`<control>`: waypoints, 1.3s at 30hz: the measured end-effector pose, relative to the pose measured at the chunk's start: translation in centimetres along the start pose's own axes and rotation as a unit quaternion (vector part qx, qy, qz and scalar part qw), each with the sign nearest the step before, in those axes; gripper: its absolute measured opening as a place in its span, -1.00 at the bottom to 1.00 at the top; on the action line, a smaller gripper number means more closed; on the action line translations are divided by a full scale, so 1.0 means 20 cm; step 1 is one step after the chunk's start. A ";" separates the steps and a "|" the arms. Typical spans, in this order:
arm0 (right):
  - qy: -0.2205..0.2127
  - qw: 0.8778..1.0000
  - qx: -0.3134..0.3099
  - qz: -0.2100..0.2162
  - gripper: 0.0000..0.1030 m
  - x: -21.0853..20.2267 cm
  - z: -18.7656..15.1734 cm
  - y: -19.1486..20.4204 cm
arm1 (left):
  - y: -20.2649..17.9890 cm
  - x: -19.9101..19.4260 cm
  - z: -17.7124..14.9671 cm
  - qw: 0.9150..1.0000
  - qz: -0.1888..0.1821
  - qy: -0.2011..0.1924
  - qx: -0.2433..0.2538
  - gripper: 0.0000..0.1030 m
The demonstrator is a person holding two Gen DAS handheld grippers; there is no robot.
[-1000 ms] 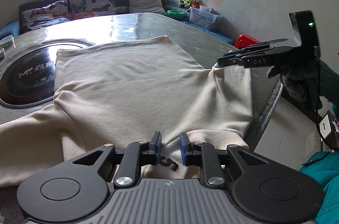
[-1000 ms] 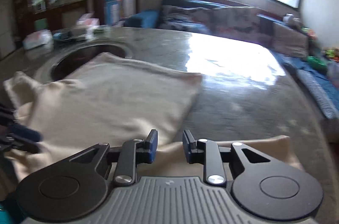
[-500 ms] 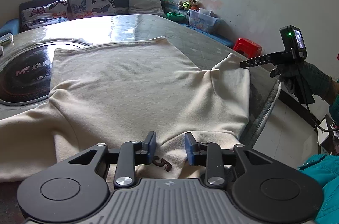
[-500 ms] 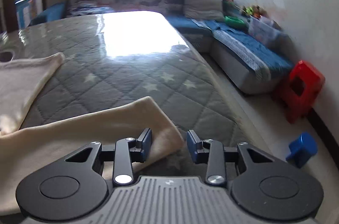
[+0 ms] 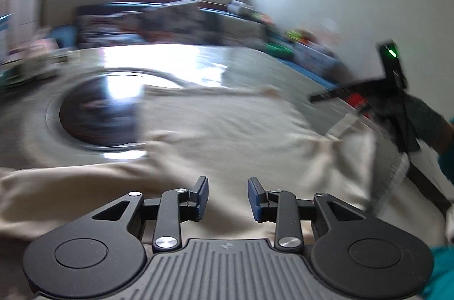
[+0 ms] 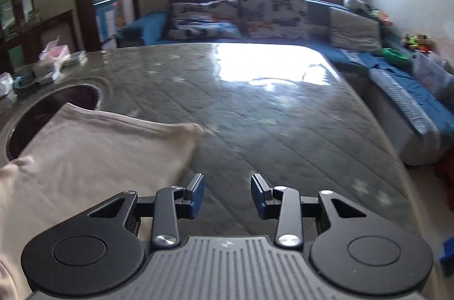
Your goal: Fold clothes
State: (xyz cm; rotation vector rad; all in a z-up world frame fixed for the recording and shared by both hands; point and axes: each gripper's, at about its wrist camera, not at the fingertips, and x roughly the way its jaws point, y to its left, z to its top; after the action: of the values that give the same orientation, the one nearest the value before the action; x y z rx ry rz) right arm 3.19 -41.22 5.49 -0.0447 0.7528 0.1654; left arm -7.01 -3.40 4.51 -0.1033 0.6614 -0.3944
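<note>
A cream sweatshirt (image 5: 227, 135) lies spread on the grey quilted table (image 6: 283, 129); it also shows in the right wrist view (image 6: 93, 158) at the left. My left gripper (image 5: 228, 197) is open and empty, low over the garment's near part; this view is blurred. My right gripper (image 6: 227, 195) is open and empty over bare table, just right of the garment's edge. It also shows in the left wrist view (image 5: 326, 95), held by a gloved hand above the right sleeve.
A round black cooktop (image 5: 96, 118) is set into the table at the left, partly under the garment. Small boxes (image 6: 51, 64) stand at the far left of the table. A blue sofa with cushions (image 6: 255, 16) runs behind it.
Both grippers opened wider. My left gripper swung left, blurring its view. My right gripper let go of the sleeve and turned left, toward the garment's hem corner.
</note>
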 end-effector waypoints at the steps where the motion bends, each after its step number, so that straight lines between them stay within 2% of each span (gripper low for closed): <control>1: 0.003 1.000 0.001 0.012 -0.29 0.04 0.03 0.03 | 0.05 -0.02 0.00 0.999 0.030 -0.006 -0.017 -0.29; 4: 0.013 0.999 0.011 0.032 -0.30 0.14 0.11 0.07 | 0.23 -0.10 0.00 0.989 0.132 -0.021 -0.064 -0.28; 6: 0.023 0.999 0.013 0.035 -0.36 0.23 0.15 0.10 | 0.34 -0.15 -0.01 0.976 0.195 -0.029 -0.095 -0.22; 9: 0.037 0.999 0.012 0.033 -0.46 0.32 0.18 0.13 | 0.49 -0.20 -0.03 0.950 0.274 -0.036 -0.143 -0.16; 11: 0.038 0.999 0.008 0.026 -0.47 0.38 0.19 0.15 | 0.57 -0.22 -0.05 0.936 0.308 -0.034 -0.169 -0.12; 14: 0.036 0.999 0.002 0.016 -0.47 0.44 0.23 0.16 | 0.67 -0.24 -0.06 0.925 0.323 -0.028 -0.198 -0.10; 19: 0.033 0.999 -0.018 -0.001 -0.46 0.53 0.29 0.20 | 0.72 -0.20 -0.07 0.923 0.321 -0.018 -0.213 -0.09; 25: 0.034 0.996 -0.078 -0.027 -0.46 0.57 0.36 0.31 | 0.71 -0.18 -0.08 0.928 0.316 -0.025 -0.197 -0.15; 27: 0.022 0.994 -0.097 -0.036 -0.46 0.54 0.37 0.37 | 0.71 -0.18 -0.08 0.930 0.313 -0.026 -0.190 -0.46; 29: 0.007 0.993 -0.114 -0.011 -0.46 0.50 0.38 0.45 | 0.71 -0.17 -0.08 0.930 0.318 -0.028 -0.185 -0.66; 32: 0.004 0.989 -0.134 0.059 -0.46 0.46 0.38 0.61 | 0.72 -0.18 -0.08 0.930 0.316 -0.036 -0.186 -0.85; 36: 0.018 0.977 -0.162 0.139 -0.46 0.47 0.38 0.84 | 0.72 -0.18 -0.07 0.929 0.326 -0.041 -0.172 -0.90; 39: 0.025 0.968 -0.185 0.169 -0.46 0.53 0.38 1.00 | 0.72 -0.19 -0.07 0.929 0.331 -0.042 -0.162 -0.90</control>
State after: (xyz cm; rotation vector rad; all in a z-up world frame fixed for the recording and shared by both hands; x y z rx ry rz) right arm 12.54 -19.27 4.17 -0.2769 0.7682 0.6313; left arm -5.82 11.34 2.48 -0.2002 0.6313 0.3739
